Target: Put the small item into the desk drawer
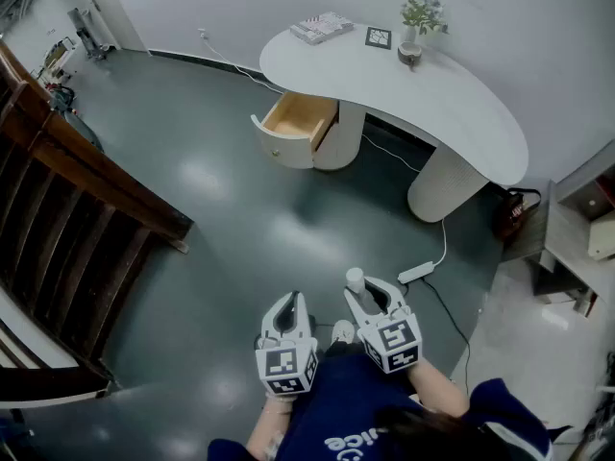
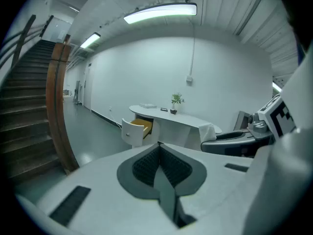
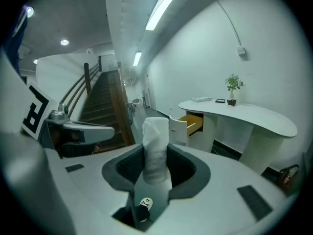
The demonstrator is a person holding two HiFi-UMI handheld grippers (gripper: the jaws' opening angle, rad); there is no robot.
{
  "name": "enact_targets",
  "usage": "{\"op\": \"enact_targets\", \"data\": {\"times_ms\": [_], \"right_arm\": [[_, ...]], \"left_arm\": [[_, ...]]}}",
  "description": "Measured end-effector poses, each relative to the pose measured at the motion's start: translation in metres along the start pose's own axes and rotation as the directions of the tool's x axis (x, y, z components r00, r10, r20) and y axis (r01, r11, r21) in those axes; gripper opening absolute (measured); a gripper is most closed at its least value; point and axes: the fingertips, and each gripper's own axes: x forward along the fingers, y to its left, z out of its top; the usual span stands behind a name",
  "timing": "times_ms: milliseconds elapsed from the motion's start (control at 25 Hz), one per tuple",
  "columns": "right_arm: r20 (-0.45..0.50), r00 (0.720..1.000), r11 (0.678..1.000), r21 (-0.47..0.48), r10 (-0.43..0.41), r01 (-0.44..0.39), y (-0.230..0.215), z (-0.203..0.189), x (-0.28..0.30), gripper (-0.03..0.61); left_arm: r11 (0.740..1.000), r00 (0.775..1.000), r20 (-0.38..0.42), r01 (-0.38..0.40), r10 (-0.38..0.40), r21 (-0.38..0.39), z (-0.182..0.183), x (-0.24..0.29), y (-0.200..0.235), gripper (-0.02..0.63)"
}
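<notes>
- Head view, 6 o'clock: both claws are held side by side above the dark floor (image 1: 221, 190), just ahead of the person's blue sleeve (image 1: 336, 411).
- Right claw (image 1: 368, 291) is clamped on a small white roll (image 1: 355, 279), which stands upright and pokes out past the pads; the right gripper view shows the same roll (image 3: 155, 146) pinched between the jaws.
- Left claw (image 1: 288, 305) is empty, its jaws pressed together (image 2: 159, 153).
- White curved counter (image 1: 452, 94) stands well apart at 1 o'clock, carrying a potted plant (image 1: 421, 15) and a stack of papers (image 1: 322, 27).
- Its drawer (image 1: 298, 118) is pulled open at 12 o'clock, showing a wooden interior.
- Wooden staircase (image 1: 67, 200) runs along 9 o'clock.
</notes>
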Motion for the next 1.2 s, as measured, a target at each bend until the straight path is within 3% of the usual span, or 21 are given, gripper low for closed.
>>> {"op": "enact_targets", "data": {"times_ms": [240, 440, 920, 1200], "right_arm": [[-0.002, 0.999, 0.999, -0.001, -0.033, 0.033, -0.002, 0.010, 0.015, 0.144], [0.018, 0.998, 0.995, 0.080, -0.053, 0.052, -0.006, 0.026, 0.036, 0.146], [0.055, 0.974, 0.962, 0.178, -0.222, 0.209, -0.011, 0.067, 0.100, 0.147], [0.055, 0.961, 0.956, 0.132, -0.270, 0.261, 0.010, 0.074, 0.125, 0.147]], "left_arm": [[0.999, 0.999, -0.010, 0.032, -0.032, 0.008, 0.004, 0.011, 0.009, 0.005], [0.997, 0.997, -0.009, 0.076, -0.076, 0.016, 0.019, 0.033, 0.030, 0.005], [0.968, 0.971, -0.027, 0.238, -0.237, 0.083, 0.061, 0.094, 0.090, 0.005], [0.951, 0.958, -0.029, 0.286, -0.285, 0.116, 0.072, 0.104, 0.119, 0.005]]}}
